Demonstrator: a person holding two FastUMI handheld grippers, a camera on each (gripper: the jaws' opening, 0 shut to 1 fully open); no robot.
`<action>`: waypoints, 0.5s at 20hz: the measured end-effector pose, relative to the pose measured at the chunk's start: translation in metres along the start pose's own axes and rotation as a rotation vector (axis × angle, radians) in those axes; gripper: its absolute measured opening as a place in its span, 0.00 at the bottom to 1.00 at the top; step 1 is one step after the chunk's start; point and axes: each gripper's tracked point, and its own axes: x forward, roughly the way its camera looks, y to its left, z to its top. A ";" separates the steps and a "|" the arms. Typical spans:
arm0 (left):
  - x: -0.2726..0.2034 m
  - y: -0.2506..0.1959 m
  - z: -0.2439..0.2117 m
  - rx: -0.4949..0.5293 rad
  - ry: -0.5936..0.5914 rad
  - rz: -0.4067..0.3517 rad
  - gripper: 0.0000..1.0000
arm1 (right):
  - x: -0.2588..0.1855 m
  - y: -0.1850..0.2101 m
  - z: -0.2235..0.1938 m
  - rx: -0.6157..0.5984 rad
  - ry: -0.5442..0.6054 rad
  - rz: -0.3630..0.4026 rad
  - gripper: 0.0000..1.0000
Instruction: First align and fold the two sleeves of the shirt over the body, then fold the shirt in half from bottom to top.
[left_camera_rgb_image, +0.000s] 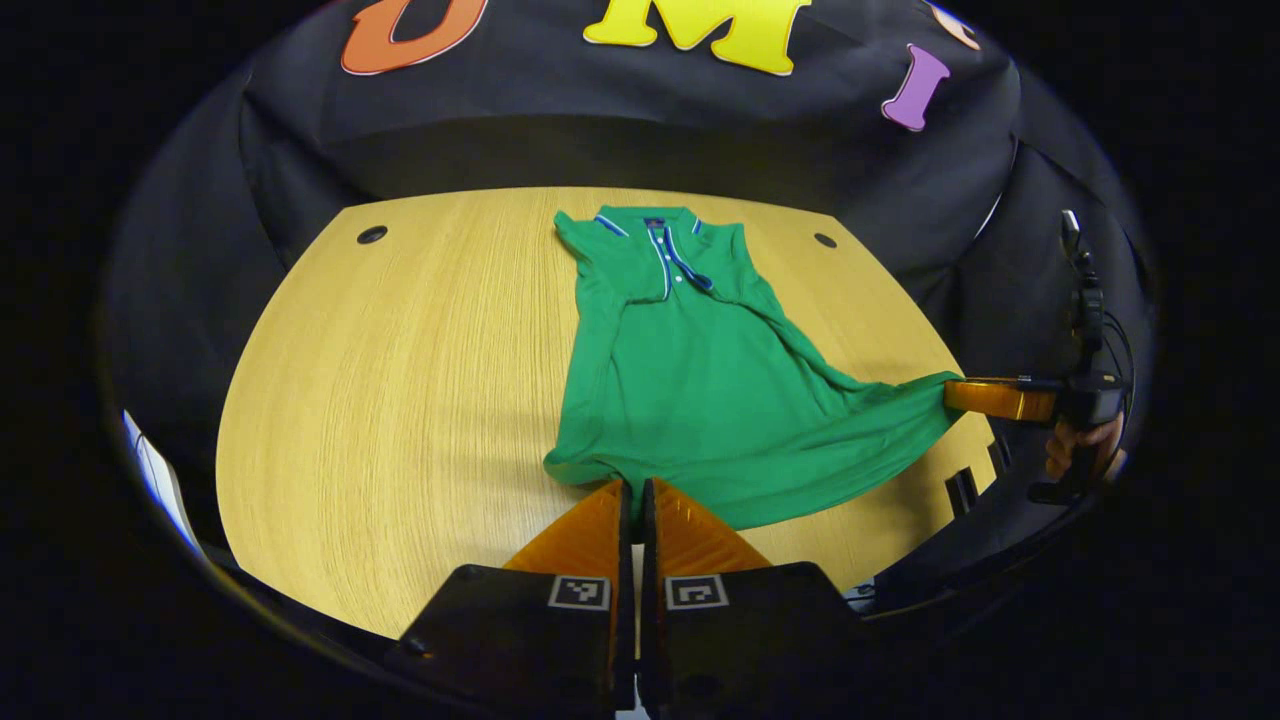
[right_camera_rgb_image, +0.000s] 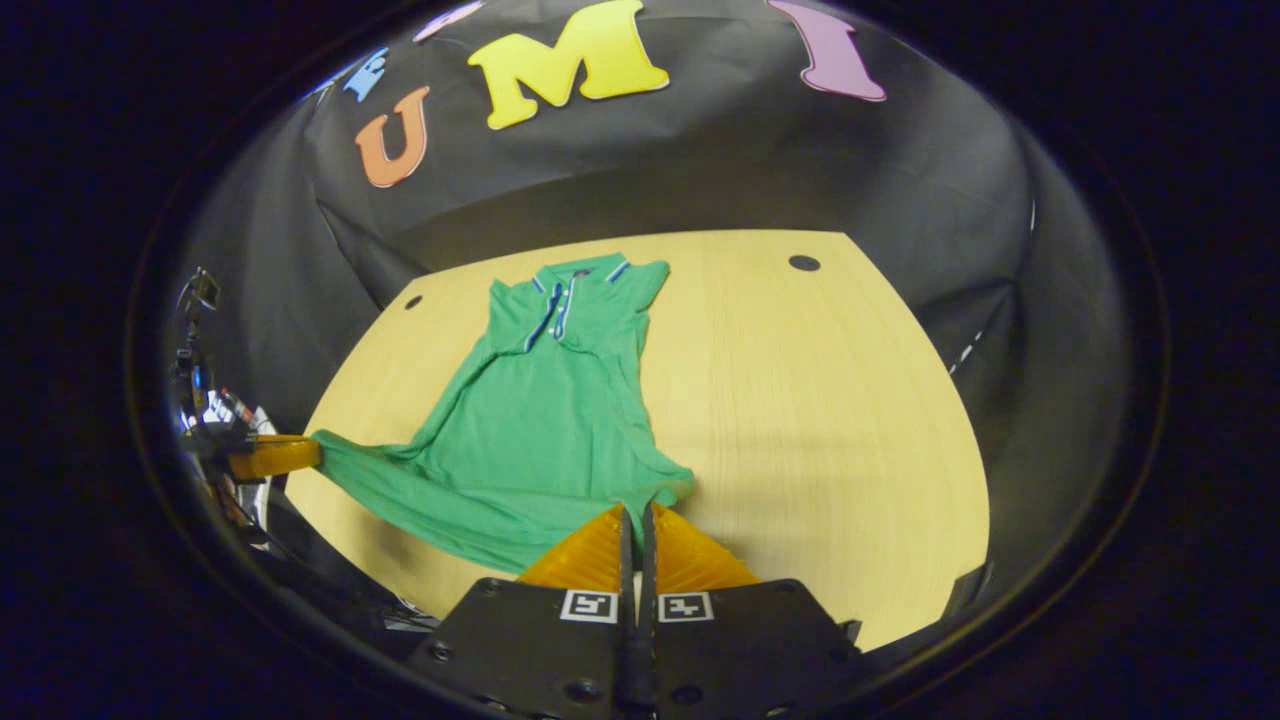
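Observation:
A green polo shirt (left_camera_rgb_image: 700, 380) lies front up on the wooden table (left_camera_rgb_image: 400, 380), collar at the far end, both sleeves folded in over the body. In the left gripper view my left gripper (left_camera_rgb_image: 636, 490) is shut on the near left corner of the bottom hem. The right gripper (left_camera_rgb_image: 948, 396) pinches the other hem corner, pulled out toward the table's right edge. In the right gripper view my right gripper (right_camera_rgb_image: 636, 512) is shut on the hem of the shirt (right_camera_rgb_image: 530, 420), and the left gripper (right_camera_rgb_image: 318, 452) holds the stretched far corner at the left.
A hand (left_camera_rgb_image: 1085, 440) holds the right gripper beyond the table's right edge. Two dark round holes (left_camera_rgb_image: 372, 234) (left_camera_rgb_image: 825, 240) sit near the table's far corners. Bare wood (right_camera_rgb_image: 820, 400) spreads to the right of the shirt.

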 end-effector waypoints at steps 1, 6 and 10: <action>0.000 0.004 0.011 0.012 -0.016 0.003 0.07 | -0.001 0.001 0.010 -0.008 -0.012 0.001 0.00; -0.010 0.018 0.050 0.064 -0.084 0.000 0.07 | 0.001 0.010 0.069 -0.011 -0.090 0.003 0.00; -0.001 0.021 0.088 0.062 -0.123 -0.030 0.07 | 0.012 0.020 0.114 -0.023 -0.139 -0.008 0.00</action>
